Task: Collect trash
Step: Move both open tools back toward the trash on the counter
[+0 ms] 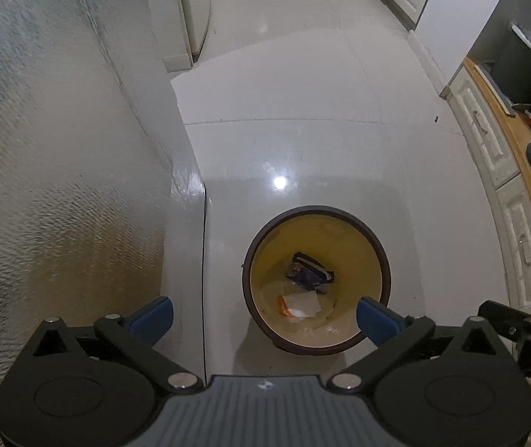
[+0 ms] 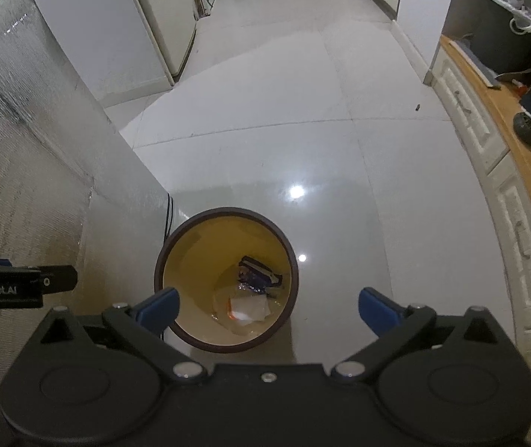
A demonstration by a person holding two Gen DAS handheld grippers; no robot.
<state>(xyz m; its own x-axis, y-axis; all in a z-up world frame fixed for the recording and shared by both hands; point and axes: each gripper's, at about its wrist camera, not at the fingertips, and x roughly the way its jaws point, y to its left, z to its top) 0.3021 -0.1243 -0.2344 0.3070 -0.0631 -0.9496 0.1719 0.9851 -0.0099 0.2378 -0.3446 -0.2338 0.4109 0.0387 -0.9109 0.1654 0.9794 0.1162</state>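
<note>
**Mia:** It's a kitchen with a shiny white tile floor [image 1: 302, 85]. A round bin [image 1: 386, 260] stands on it, brown outside and yellow inside.

**Ben:** What is in the bin?

**Mia:** A dark crumpled wrapper [image 1: 310, 270] lies at the bottom. Just beside it, nearer to us, is a white scrap of paper [image 1: 300, 303] with a bit of orange on it. I can't tell what the orange bit is; it is too small.

**Ben:** And the grabbers?

**Mia:** The left gripper [image 1: 265, 314] hangs above the bin with its jaws wide apart and nothing between them. The right gripper [image 2: 269, 307] is the same: jaws wide apart, holding nothing, up over the bin.

**Ben:** So is the job done?

**Mia:** I think this part is. The trash is in the bin and both grabbers are empty.

**Ben:** Anything left?

**Mia:** There is one tiny dark speck [image 2: 418, 107] on the floor, far past the bin, near the white drawers [image 2: 466, 111]. That may be trash too. The rest of the floor looks clean.
</note>
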